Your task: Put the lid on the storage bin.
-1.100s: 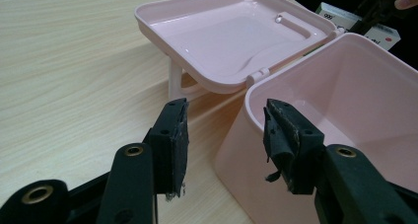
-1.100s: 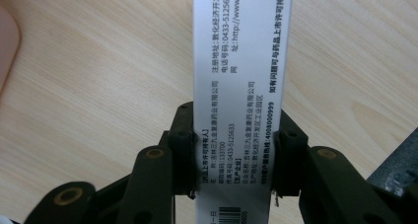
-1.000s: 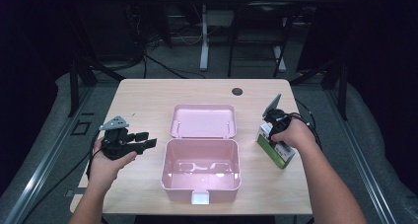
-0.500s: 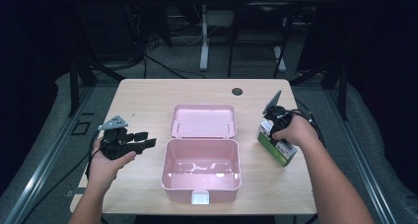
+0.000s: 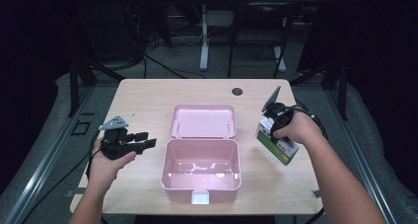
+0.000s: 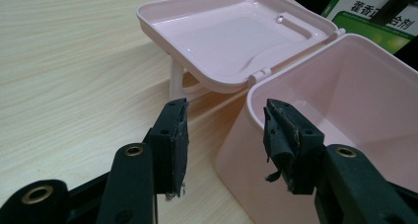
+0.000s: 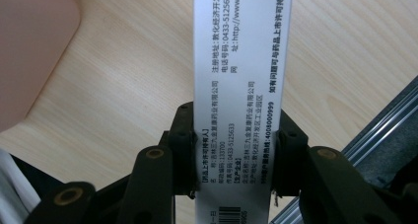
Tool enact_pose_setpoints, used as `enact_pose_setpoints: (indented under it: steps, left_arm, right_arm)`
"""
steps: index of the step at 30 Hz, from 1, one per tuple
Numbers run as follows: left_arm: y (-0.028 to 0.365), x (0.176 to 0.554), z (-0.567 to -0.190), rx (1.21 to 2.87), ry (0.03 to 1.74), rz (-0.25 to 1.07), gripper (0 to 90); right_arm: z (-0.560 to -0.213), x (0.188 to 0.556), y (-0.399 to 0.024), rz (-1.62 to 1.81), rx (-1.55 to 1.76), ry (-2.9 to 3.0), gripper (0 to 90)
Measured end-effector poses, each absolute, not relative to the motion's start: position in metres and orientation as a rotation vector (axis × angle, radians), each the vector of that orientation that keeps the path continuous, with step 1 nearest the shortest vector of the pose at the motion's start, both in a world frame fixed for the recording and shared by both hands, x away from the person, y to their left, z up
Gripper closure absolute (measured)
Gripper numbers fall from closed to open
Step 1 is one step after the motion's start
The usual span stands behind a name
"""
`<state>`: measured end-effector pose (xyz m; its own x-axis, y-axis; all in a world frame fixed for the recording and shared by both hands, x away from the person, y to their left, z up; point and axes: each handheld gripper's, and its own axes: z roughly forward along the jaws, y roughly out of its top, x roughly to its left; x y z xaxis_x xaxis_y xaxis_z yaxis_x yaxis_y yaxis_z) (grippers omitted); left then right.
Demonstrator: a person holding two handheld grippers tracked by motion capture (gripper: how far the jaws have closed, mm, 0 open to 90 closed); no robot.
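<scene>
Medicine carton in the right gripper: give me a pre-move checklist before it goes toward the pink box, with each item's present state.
1. Right gripper shut on the medicine carton, pads on both sides: ok.
2. Carton lifted off the table: cannot tell; it appears tilted in the high view.
3. Pink box lid open, laid back: ok.
4. Box interior free for the carton: ok, nothing loose is seen inside.
5. Left gripper open, apart from the box wall: ok.
6. Path from carton to box free of other things: ok.
</scene>
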<state>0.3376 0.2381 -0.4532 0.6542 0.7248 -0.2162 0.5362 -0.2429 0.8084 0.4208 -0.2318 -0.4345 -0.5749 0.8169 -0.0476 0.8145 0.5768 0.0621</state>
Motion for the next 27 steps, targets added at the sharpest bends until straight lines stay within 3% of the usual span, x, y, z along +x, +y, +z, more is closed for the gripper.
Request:
enact_pose_setpoints:
  steps: [27]
  left_arm:
    - [0.239,0.338,-0.454,1.923,0.995,0.251,52.0]
  right_arm:
    - [-0.387,0.400,-0.218,0.063,1.282,2.771,61.2]
